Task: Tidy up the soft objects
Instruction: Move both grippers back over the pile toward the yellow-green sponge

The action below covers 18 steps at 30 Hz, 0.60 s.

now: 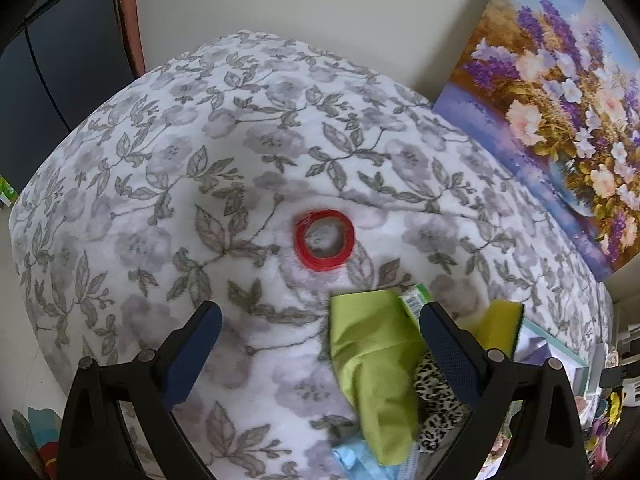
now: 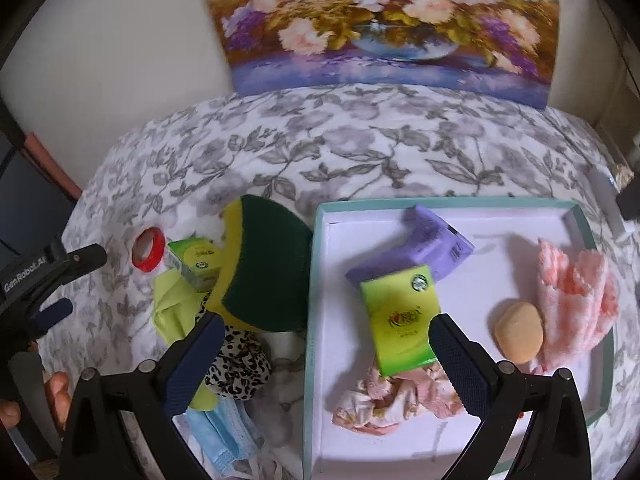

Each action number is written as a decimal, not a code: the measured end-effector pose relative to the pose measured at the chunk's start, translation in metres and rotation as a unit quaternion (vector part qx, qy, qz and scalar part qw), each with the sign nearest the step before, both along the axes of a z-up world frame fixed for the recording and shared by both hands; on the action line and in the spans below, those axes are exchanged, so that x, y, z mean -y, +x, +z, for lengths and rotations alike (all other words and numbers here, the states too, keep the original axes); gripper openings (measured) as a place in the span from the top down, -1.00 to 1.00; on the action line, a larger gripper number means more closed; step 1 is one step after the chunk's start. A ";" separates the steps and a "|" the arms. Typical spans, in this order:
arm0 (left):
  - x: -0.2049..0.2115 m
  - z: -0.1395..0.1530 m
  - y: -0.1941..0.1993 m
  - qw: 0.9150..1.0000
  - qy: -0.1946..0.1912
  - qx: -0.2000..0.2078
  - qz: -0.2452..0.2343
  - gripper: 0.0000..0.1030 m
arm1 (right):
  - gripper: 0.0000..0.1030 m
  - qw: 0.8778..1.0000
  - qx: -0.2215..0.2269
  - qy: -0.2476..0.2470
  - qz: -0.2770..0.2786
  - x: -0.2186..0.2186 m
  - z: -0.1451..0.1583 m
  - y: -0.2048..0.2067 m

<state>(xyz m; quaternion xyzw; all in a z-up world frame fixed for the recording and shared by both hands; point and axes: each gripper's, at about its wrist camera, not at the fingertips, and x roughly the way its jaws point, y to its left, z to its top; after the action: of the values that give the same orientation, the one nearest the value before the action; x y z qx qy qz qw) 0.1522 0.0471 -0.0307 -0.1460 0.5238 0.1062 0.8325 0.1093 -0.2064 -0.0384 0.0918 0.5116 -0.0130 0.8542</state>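
Both grippers hang with fingers spread and nothing between them — the right gripper (image 2: 324, 336) above the edge of a white tray (image 2: 520, 203), the left gripper (image 1: 320, 320) over a floral blanket (image 1: 160, 160). In the tray lie a green packet (image 2: 400, 320), purple pouch (image 2: 424, 244), pink cloth (image 2: 576, 300) and tan sponge (image 2: 519, 334) — beside it, a green-and-yellow sponge (image 2: 260, 264), leopard-print cloth (image 2: 236, 368), face mask (image 2: 224, 436) and red tape roll (image 1: 324, 239).

Left tool (image 1: 318, 320) and right tool (image 2: 326, 334) both gape, empty.
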 end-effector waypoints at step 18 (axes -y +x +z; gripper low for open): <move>-0.011 -0.016 0.014 0.999 -0.036 -0.031 -0.009 -0.93 | -1.00 0.999 0.030 0.009 0.038 -0.033 0.000 0.018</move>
<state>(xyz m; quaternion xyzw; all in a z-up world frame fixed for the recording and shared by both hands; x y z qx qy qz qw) 0.1666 0.0585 -0.0464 -0.1680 0.5543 0.0839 0.8109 0.1275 -0.1732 -0.0379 0.0806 0.4887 0.0272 0.8683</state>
